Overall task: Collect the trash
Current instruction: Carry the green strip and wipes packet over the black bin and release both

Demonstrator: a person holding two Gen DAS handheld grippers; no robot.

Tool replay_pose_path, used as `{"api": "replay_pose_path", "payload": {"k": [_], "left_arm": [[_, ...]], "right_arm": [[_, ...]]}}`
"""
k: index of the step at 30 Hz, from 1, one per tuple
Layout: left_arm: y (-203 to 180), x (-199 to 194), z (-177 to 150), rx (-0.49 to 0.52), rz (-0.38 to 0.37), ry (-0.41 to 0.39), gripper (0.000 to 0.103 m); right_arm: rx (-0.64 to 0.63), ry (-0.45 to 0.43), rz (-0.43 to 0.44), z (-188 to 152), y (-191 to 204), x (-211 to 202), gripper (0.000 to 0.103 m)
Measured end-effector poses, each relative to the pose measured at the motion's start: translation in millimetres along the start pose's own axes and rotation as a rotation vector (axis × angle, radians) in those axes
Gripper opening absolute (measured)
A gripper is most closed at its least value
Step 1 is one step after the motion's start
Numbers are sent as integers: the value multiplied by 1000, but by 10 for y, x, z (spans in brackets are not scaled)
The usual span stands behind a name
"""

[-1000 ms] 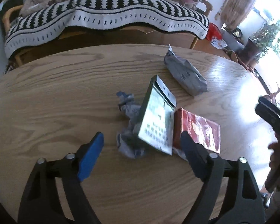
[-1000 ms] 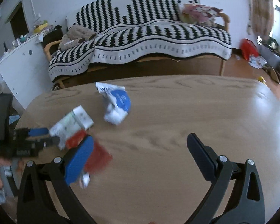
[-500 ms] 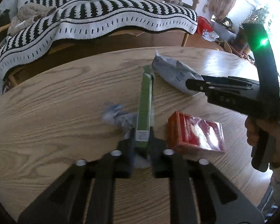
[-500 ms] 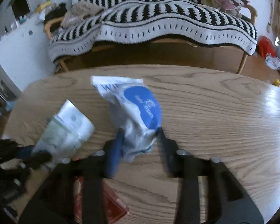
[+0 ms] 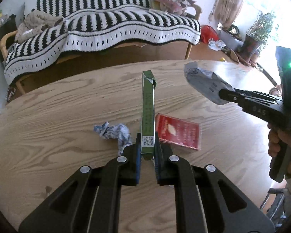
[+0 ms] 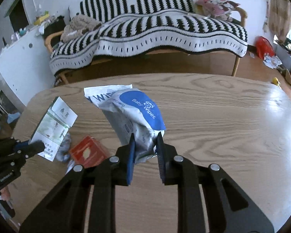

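Observation:
My left gripper (image 5: pixel 147 151) is shut on a flat green box (image 5: pixel 147 112), held edge-on above the round wooden table (image 5: pixel 48 128). The box's white printed face (image 6: pixel 54 128) and the left gripper (image 6: pixel 32 147) show in the right wrist view. My right gripper (image 6: pixel 145 145) is shut on a crumpled baby wipes packet (image 6: pixel 137 112) and holds it off the table; the packet (image 5: pixel 205 85) and the right gripper (image 5: pixel 226 93) show at the right of the left wrist view. A red packet (image 5: pixel 177 134) and a crumpled blue-white tissue (image 5: pixel 114 134) lie on the table.
A sofa with a black-and-white striped blanket (image 6: pixel 155 31) stands behind the table. A white cabinet (image 6: pixel 15 62) is at the left. A potted plant (image 5: pixel 260 31) and floor litter (image 5: pixel 215 43) are at the far right.
Both grippers closed: the left took the green box, the right took the wipes packet. Both items have since lifted off the table.

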State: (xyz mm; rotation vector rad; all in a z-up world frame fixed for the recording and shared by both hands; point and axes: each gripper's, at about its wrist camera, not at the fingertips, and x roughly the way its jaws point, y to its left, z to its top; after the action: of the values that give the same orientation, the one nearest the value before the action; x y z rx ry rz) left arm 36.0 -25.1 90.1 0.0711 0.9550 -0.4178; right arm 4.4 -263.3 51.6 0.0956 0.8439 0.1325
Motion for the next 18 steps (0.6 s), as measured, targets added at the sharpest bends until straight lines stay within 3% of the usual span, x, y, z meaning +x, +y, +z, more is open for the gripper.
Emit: {"api": "replay_pose_path", "payload": {"k": [5, 9, 14, 18], "left_arm": [[-68, -517, 61, -11, -47, -67, 10], [-306, -821, 9, 9, -59, -98, 10], [-1082, -1009, -295, 74, -160, -94, 10], [-1877, -1009, -697, 120, -301, -56, 10]], "right_arm": [[16, -80, 6, -17, -123, -648, 20], [45, -128, -14, -234, -370, -1181, 20], [110, -156, -71, -739, -845, -1876, 20], [201, -148, -97, -1349, -1284, -2421, 20]]}}
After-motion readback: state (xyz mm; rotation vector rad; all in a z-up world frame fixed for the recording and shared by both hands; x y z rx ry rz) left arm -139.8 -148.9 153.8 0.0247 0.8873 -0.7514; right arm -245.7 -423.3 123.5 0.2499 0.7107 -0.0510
